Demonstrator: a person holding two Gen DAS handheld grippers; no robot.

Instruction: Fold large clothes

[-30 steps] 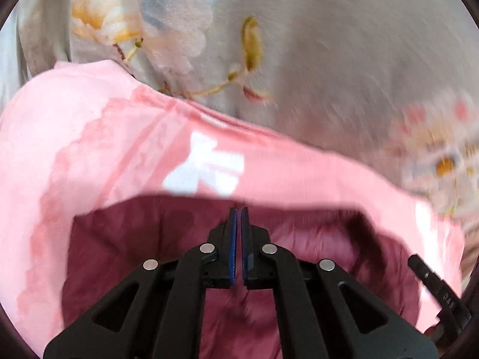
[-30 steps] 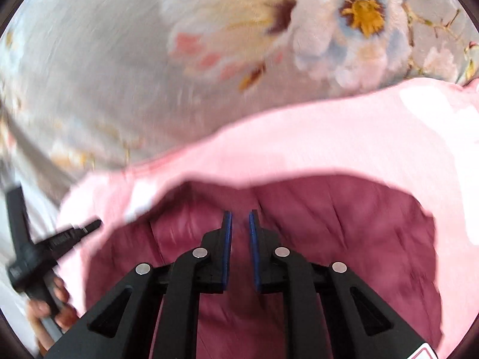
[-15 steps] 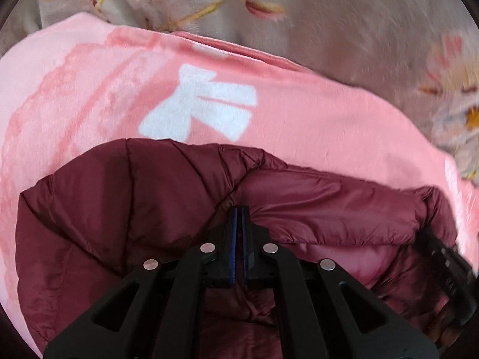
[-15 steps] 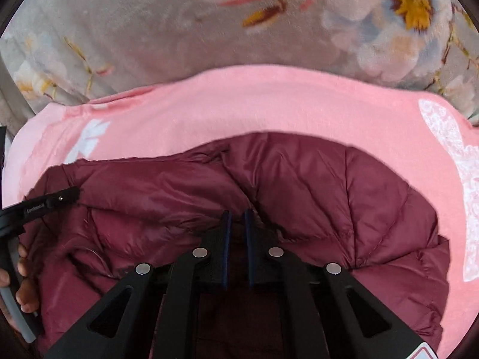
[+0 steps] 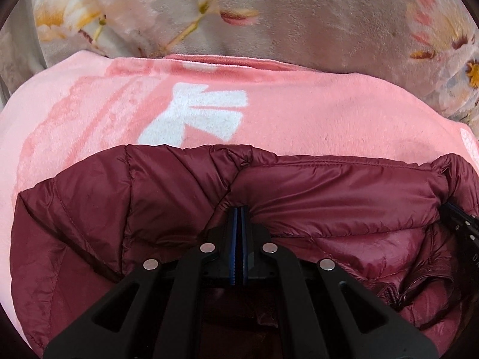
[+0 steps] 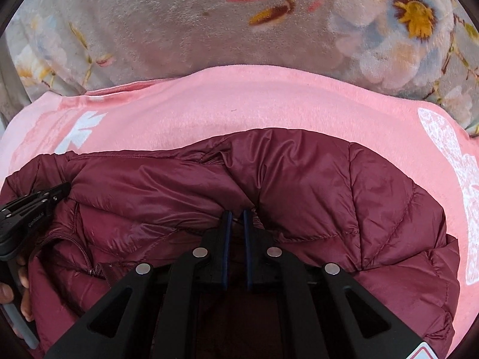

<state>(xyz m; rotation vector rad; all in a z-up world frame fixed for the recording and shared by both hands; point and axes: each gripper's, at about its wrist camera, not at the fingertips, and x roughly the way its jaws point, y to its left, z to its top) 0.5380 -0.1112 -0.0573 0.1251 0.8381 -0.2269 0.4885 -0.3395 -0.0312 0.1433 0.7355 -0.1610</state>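
Maroon jacket [image 5: 329, 197] pinched in both downward-tilted grippers' closed jaws, left [image 5: 238, 209] and right [image 6: 235, 212].

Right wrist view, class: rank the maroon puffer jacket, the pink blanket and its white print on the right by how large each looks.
1. maroon puffer jacket, though nearness to the camera enlarges it
2. pink blanket, partly covered by the jacket
3. white print

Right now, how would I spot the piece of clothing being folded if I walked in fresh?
Find the grey flowered blanket, then the pink blanket spread on top of it. On the pink one lies the maroon puffer jacket, pinched by both pairs of fingers. It is the only dark, shiny, quilted thing there; both blankets are pale and fuzzy.
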